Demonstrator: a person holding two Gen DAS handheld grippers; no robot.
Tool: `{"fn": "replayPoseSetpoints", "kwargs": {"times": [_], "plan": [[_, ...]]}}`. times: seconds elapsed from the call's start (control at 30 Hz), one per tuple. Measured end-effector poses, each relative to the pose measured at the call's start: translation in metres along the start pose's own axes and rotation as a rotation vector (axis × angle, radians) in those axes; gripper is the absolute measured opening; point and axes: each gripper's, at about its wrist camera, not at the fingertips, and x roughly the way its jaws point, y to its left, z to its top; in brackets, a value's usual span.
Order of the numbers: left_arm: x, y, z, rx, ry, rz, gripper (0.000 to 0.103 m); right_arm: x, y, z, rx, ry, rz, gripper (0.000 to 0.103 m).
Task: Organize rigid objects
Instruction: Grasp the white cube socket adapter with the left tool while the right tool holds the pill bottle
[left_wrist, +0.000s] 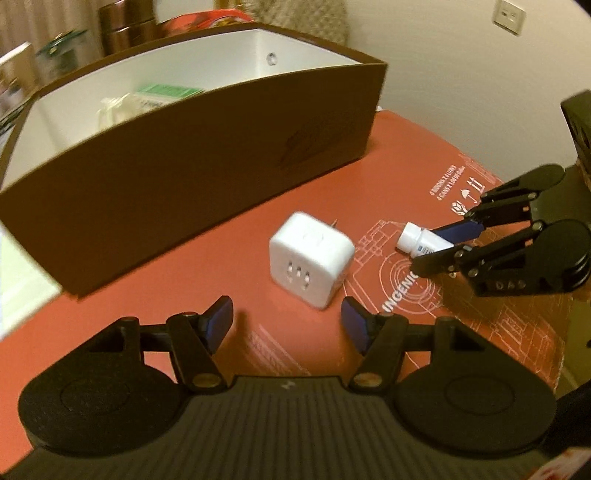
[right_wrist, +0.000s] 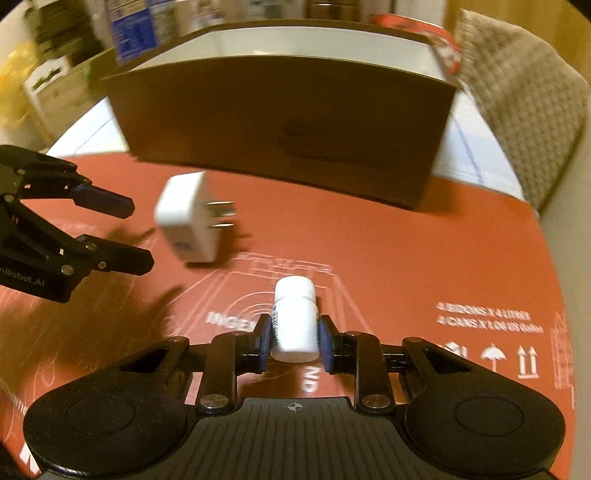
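A white cube plug adapter (left_wrist: 310, 254) lies on the red cardboard sheet (left_wrist: 184, 306), prongs pointing away; it also shows in the right wrist view (right_wrist: 188, 218). My left gripper (left_wrist: 286, 321) is open and empty just in front of the adapter, and shows in the right wrist view (right_wrist: 138, 232). My right gripper (right_wrist: 291, 338) is shut on a small white bottle (right_wrist: 295, 321), just right of the adapter; both show in the left wrist view, the gripper (left_wrist: 439, 245) and the bottle (left_wrist: 417, 240). A brown box (left_wrist: 207, 155) with a white inside stands behind.
The box (right_wrist: 288, 122) holds a green-labelled pack (left_wrist: 168, 92) and a pale item (left_wrist: 112, 110). A knitted cloth (right_wrist: 524, 103) hangs at the back right. Copper tins (left_wrist: 125, 27) and stacked packages (right_wrist: 55, 81) stand beyond the box.
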Motion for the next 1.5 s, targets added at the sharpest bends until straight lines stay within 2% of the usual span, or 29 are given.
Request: {"fn": "replayPoseSetpoints", "kwargs": {"times": [0.17,0.37,0.47,0.5,0.6,0.77,1.0,1.23,1.33,1.5], "plan": [[0.016,0.000,0.010,0.103,-0.021,-0.043,0.062,-0.003,-0.006,0.001,0.049,-0.005,0.000,0.024],[0.025,-0.002,0.018,0.158,-0.054,-0.088,0.061,-0.006,-0.008,0.000,0.070,-0.010,0.005,0.024],[0.028,-0.006,0.019,0.165,-0.065,-0.085,0.055,-0.003,-0.008,0.001,0.076,-0.010,0.002,0.024],[0.028,-0.007,0.019,0.161,-0.068,-0.090,0.049,-0.002,-0.009,0.002,0.078,-0.010,0.001,0.024],[0.027,-0.011,0.015,0.145,-0.084,-0.075,0.049,-0.002,-0.009,0.002,0.077,-0.010,-0.001,0.024],[0.020,-0.013,0.007,0.070,-0.090,-0.015,0.049,-0.001,-0.008,0.003,0.077,-0.012,-0.004,0.024],[0.001,-0.009,-0.012,-0.137,-0.080,0.166,0.049,-0.002,-0.002,0.002,0.052,-0.020,0.002,0.024],[-0.021,-0.011,-0.035,-0.314,-0.055,0.321,0.049,-0.001,0.018,-0.002,-0.016,-0.029,0.060,0.024],[-0.027,-0.014,-0.040,-0.339,-0.043,0.340,0.049,-0.001,0.026,-0.003,-0.047,-0.031,0.079,0.024],[-0.026,-0.012,-0.041,-0.333,-0.021,0.315,0.049,0.002,0.033,-0.002,-0.076,-0.026,0.088,0.025]]}}
